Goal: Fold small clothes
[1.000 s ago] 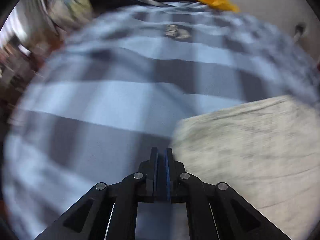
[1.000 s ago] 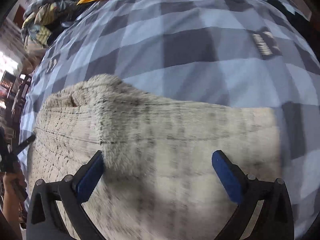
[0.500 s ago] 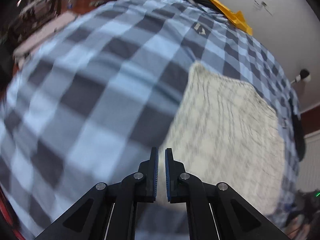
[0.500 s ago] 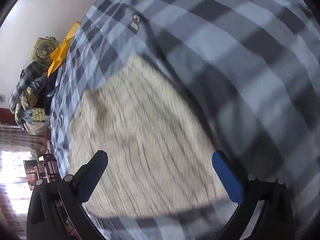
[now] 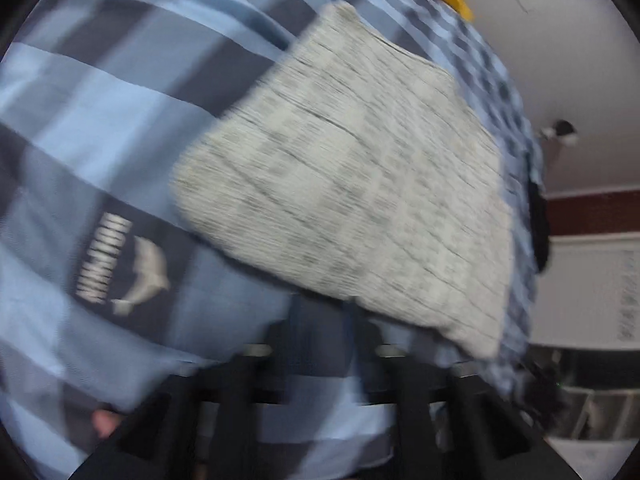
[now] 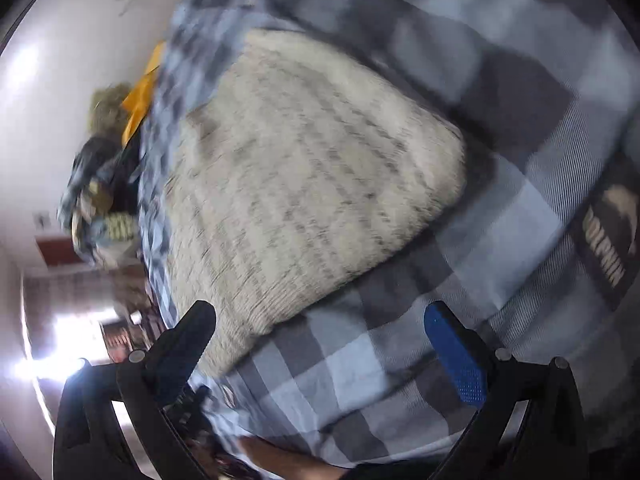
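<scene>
The folded knit [image 6: 312, 184] lies flat on the checked sheet [image 6: 500, 240], a cream-grey slab. In the right wrist view it sits ahead of the right tongs [image 6: 320, 336] and a little to their left, its near edge just beyond the left finger [image 6: 188, 332], while the blue pad of the other finger [image 6: 452, 352] stands over bare sheet. These tongs are spread wide and hold nothing. In the left wrist view the knit [image 5: 352, 176] lies ahead and to the right of the left tongs [image 5: 320, 340], its long axis running diagonally away toward the wall [image 5: 560, 40]. That view is badly smeared by motion: the 2 fingers are dark blurs, so I cannot tell how far they stand apart or whether they grip anything. Both tongs seem to be off the cloth. Judging by the near edge, the right tongs are the closer, and another fold would probably start there.
</scene>
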The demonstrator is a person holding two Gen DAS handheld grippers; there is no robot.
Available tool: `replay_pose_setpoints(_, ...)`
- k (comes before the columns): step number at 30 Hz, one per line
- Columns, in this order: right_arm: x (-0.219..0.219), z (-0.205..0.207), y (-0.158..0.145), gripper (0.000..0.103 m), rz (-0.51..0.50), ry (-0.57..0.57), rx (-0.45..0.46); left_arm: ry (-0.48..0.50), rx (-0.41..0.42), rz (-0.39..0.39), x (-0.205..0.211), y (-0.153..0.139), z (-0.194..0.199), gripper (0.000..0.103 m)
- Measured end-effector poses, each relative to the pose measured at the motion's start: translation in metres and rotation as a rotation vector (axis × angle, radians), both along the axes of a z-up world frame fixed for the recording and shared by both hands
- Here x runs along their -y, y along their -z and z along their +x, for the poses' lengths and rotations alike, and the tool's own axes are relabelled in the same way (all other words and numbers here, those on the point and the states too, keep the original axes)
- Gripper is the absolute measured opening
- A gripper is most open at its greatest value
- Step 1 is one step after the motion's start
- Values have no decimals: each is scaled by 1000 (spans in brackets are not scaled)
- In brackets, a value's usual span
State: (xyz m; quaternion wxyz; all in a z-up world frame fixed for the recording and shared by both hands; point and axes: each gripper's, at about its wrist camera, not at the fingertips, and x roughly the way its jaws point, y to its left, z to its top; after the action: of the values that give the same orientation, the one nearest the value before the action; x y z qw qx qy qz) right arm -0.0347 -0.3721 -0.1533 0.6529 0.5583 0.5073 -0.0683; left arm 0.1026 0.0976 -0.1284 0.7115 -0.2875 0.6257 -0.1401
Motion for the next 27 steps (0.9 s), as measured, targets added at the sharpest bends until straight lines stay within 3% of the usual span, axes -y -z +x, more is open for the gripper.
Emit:
replay_pose_setpoints(1,3,3,5,102,20,16,-4,-3,23,-1,4,-2,0,102)
replay_pose_setpoints(4,15,17,22,102,75,73,2,24,86,42,16,-11,-2,103)
replay_pose_setpoints(7,26,26,26,102,63,108,16,16,145,182,23,-21,-1,103)
replay_pose_setpoints(11,36,38,41,102,137,163,33,6,259,424,30,-39,-2,103)
replay_pose_setpoints(14,33,48,50,102,146,140,6,-11,344,546,27,-53,-1,103)
replay_pose_setpoints(19,29,51,49,102,70,105,-51,21,392,593,19,-65,0,103)
replay_pose_setpoints(27,36,73,47,102,79,172,32,65,389,600,23,-66,-7,103)
